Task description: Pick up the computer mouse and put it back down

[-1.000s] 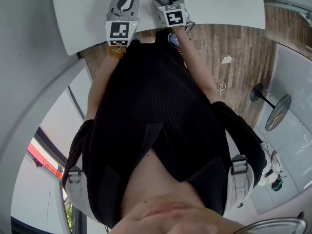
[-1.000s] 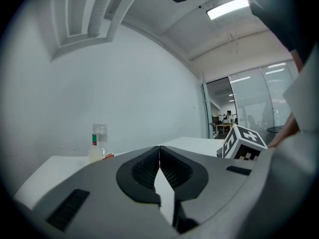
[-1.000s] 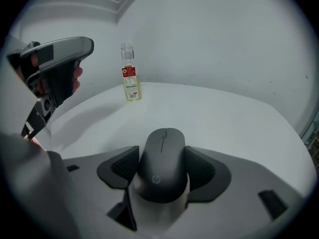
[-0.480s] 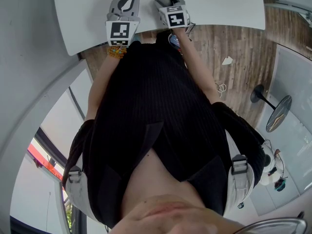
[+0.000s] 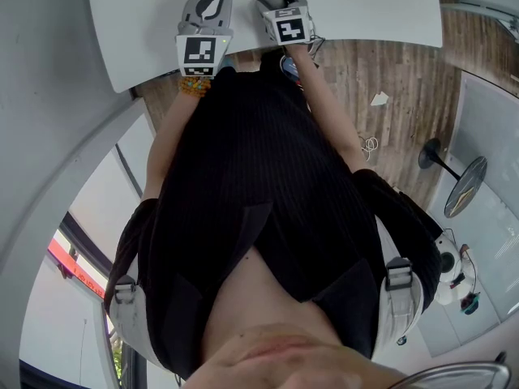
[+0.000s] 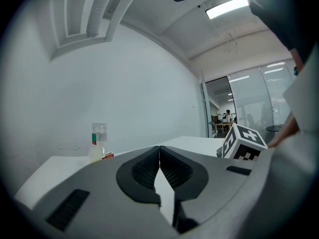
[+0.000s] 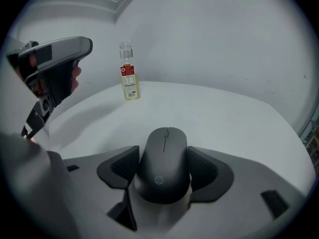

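There are two grippers, left gripper [image 6: 159, 149] and right gripper [image 7: 164, 172], with two fingers each, four in all. Each carries one marker cube, making two: one [image 5: 202, 53] and another [image 5: 290, 27]. One mouse [image 7: 164, 151] sits between the right fingers, touching both. One bottle [image 7: 128, 72] stands well beyond those fingertips, to their left. One table [image 5: 365, 6] lies under all four fingers. One beaded bracelet [image 5: 193, 85] shows behind the left cube.

The head view looks steeply down over the person's torso [image 5: 243, 177], with the table [image 5: 365, 6] along its top edge. Both gripper views skim low across that table toward the wall [image 6: 124, 83] and share the bottle [image 6: 99, 142]. The right one sits close behind the mouse [image 7: 163, 163].
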